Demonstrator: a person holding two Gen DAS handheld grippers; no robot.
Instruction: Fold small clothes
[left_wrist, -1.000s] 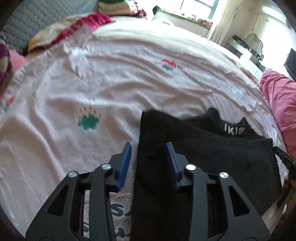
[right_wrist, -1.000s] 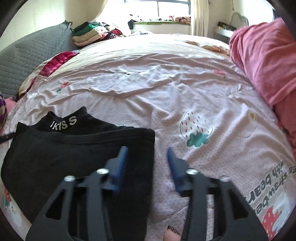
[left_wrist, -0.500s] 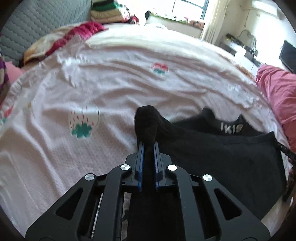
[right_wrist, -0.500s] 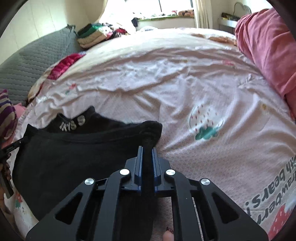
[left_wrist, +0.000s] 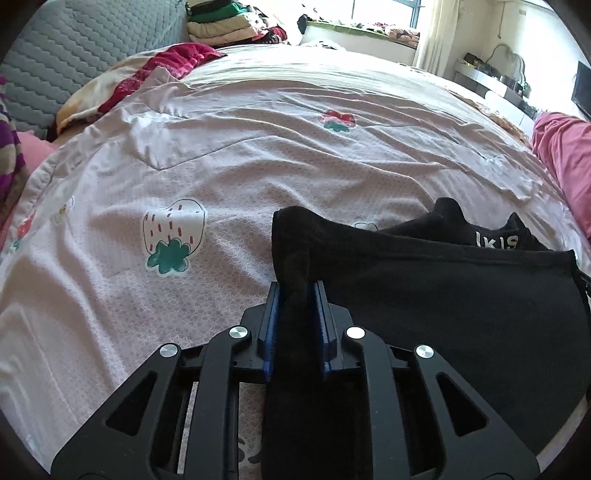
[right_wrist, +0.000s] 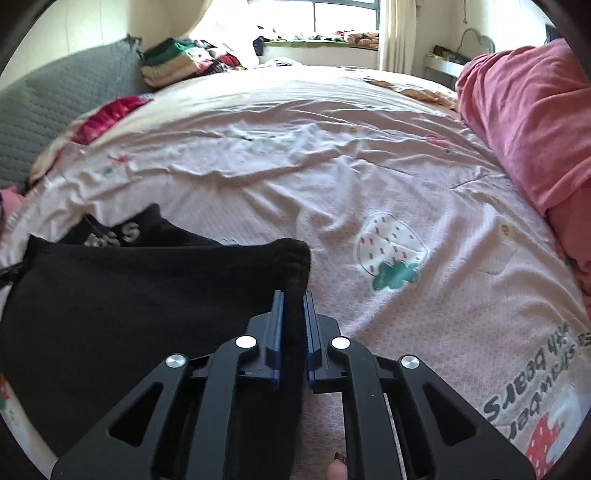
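A small black garment (left_wrist: 443, 295) with a white-lettered waistband lies on the pink strawberry-print bedsheet (left_wrist: 258, 147). My left gripper (left_wrist: 295, 291) is shut on the garment's left near corner, which bunches up between the blue pads. In the right wrist view the same black garment (right_wrist: 129, 295) spreads to the left, and my right gripper (right_wrist: 293, 299) is shut on its right near corner. The cloth between the two grippers hangs stretched; the lettered band (right_wrist: 118, 234) lies behind it on the sheet.
A pink blanket (right_wrist: 528, 122) is heaped at the bed's right side. Folded clothes (left_wrist: 221, 26) are stacked at the far end by a grey quilted headboard (left_wrist: 74, 48). A red cloth (left_wrist: 166, 62) lies at the far left.
Both grippers were open over the garment's near corners one second ago; they have since shut on the corners and lifted them slightly, bunching the cloth.
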